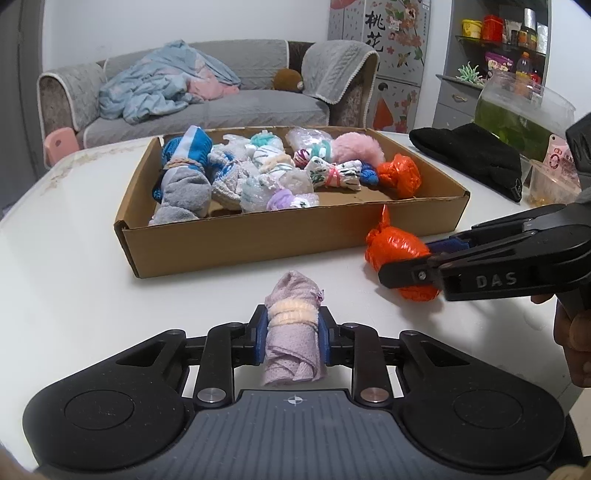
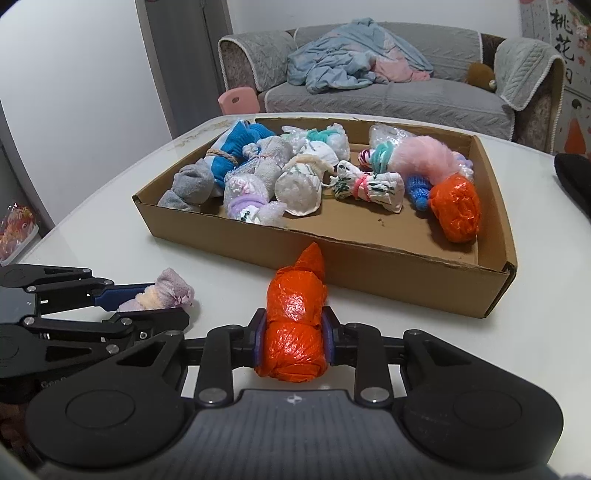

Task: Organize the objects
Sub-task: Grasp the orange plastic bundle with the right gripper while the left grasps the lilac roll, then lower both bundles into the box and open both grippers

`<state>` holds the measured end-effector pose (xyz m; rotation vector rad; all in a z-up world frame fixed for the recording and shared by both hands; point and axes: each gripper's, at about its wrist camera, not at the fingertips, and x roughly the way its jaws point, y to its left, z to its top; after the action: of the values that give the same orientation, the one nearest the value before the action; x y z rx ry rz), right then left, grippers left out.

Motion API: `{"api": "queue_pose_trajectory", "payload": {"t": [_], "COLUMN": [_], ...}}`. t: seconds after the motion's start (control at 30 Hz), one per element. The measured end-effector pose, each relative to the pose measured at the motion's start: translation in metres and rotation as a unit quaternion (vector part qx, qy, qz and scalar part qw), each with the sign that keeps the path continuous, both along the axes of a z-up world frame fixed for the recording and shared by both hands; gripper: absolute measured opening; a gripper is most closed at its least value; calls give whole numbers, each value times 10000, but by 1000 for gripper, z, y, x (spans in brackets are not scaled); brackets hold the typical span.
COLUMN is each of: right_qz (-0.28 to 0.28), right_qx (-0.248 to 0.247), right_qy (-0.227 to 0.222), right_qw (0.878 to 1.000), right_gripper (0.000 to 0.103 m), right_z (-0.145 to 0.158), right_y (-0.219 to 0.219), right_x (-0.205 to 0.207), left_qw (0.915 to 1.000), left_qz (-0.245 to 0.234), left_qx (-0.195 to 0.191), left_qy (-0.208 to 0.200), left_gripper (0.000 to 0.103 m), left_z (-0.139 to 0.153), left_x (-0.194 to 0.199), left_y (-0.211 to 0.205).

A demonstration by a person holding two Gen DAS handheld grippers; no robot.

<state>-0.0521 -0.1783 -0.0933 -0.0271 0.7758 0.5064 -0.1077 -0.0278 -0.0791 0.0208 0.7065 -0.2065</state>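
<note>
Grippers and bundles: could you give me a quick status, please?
Left gripper shut on lilac cloth bundle. Right gripper shut on orange bag bundle. Both on table, cardboard box ahead, path clear.

We are in a home living room: a grey covered sofa (image 1: 207, 99) heaped with a rumpled blanket (image 1: 166, 86), shelves of household jars (image 1: 506, 33), and a white table (image 1: 74, 266).

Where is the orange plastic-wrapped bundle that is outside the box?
The orange bundle lies on the white table, clamped in the right claw, just before the cardboard box's near wall.
</note>
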Motion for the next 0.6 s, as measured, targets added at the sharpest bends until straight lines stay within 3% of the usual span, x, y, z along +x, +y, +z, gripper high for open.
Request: {"api": "queue_pose_trajectory", "payload": {"t": [0.37,0.6], "right_qz": [-26,-131], "right_qx": [196,175], "right_qy": [-371,-730], "right_qw": [9991,9971], "right_gripper": [26,26], "right_z": [33,65], "right_y": [-27,-57], "right_x": [-5,5], "left_qw": [9994,9986], "left_qz": [-60,-29], "left_qx": [57,147], "left_qy": [-329,-510], "left_gripper": [31,32], "left_z": [39,70], "left_x": [3,25], "left_y": [3,10]}}
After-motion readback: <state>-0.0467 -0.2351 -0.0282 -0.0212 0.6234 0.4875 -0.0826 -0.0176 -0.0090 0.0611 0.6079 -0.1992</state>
